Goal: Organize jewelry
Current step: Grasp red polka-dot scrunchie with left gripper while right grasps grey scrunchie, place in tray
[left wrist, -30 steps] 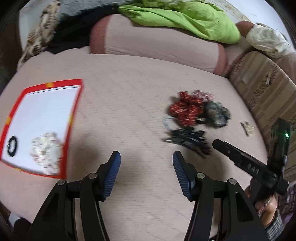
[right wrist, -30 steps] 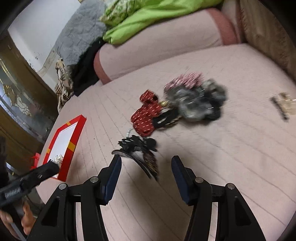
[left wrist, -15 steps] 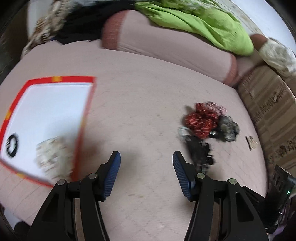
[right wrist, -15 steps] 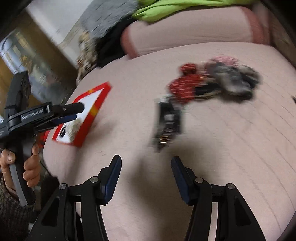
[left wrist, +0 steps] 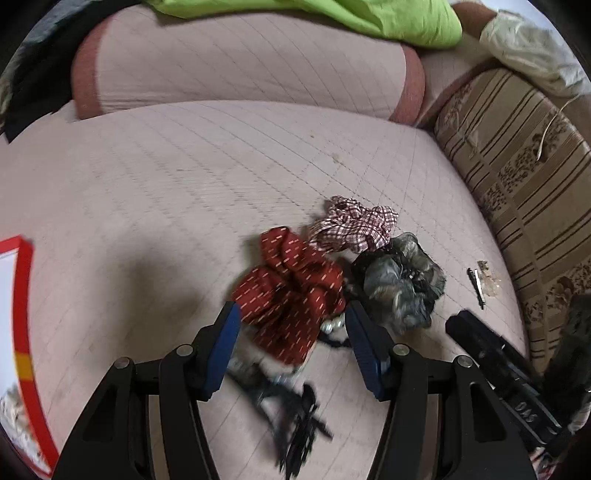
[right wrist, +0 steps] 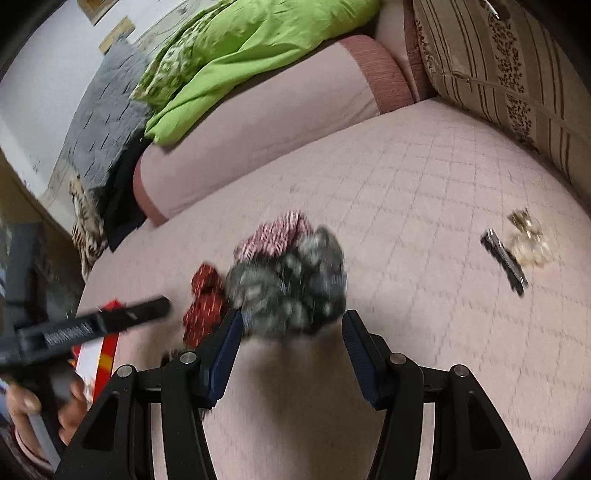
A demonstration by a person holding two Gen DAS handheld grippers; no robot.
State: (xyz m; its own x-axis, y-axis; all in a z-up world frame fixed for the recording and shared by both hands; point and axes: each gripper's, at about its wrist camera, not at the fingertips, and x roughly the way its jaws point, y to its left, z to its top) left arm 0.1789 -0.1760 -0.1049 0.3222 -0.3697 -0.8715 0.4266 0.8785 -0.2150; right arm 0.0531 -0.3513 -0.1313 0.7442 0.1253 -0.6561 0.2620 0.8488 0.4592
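Note:
A pile of hair accessories lies on the pink quilted cushion: a red scrunchie (left wrist: 291, 291), a checked scrunchie (left wrist: 351, 225), a grey-black scrunchie (left wrist: 399, 284) and a black claw clip (left wrist: 295, 417). My left gripper (left wrist: 291, 332) is open, with the red scrunchie between its fingertips. My right gripper (right wrist: 291, 339) is open, just in front of the grey-black scrunchie (right wrist: 288, 288). The red scrunchie (right wrist: 203, 299) and checked scrunchie (right wrist: 277, 232) lie behind it. A red-edged white tray (left wrist: 22, 332) sits at the left.
A black hair clip (right wrist: 506, 262) and a gold piece (right wrist: 532, 243) lie apart at the right. A pink bolster (left wrist: 240, 62) with a green blanket (left wrist: 332, 14) lies behind. A striped cushion (left wrist: 517, 166) borders the right side. The tray corner shows in the right wrist view (right wrist: 107, 354).
Both grippers have moved in on the pile. The left one swung right, away from the tray, to the red scrunchie. The right one came up to the grey-black scrunchie.

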